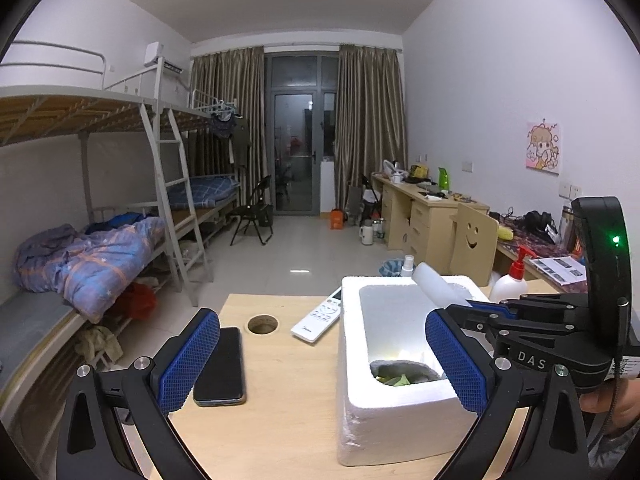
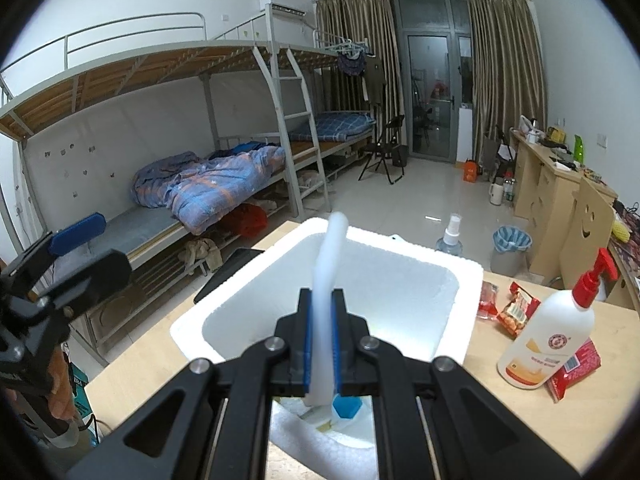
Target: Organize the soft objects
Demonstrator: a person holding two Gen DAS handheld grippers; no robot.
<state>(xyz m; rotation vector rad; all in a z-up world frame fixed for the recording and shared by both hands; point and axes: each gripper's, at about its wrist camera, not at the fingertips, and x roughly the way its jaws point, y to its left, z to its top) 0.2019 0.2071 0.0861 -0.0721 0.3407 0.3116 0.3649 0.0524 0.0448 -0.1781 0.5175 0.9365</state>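
A white foam box (image 1: 360, 420) (image 2: 188, 330) stands on the wooden table (image 1: 280, 432). Grey and green soft things (image 1: 404, 376) lie at its bottom. My right gripper (image 2: 322, 312) is shut on a white foam strip (image 2: 330, 248) and holds it upright above the box; the strip (image 1: 434, 284) and the gripper (image 1: 472, 308) also show in the left wrist view. My left gripper (image 1: 320, 356) is open and empty, its right finger (image 1: 456, 360) over the box and its left finger (image 1: 188, 360) over a phone. It shows at the left in the right wrist view (image 2: 76, 236).
A black phone (image 1: 222, 368), a white remote (image 1: 320, 316) and a round cable hole (image 1: 262, 324) are left of the box. A white pump bottle (image 2: 548, 340), red snack packets (image 2: 516, 310) and a small spray bottle (image 2: 450, 236) stand to its right. Bunk beds line the left wall.
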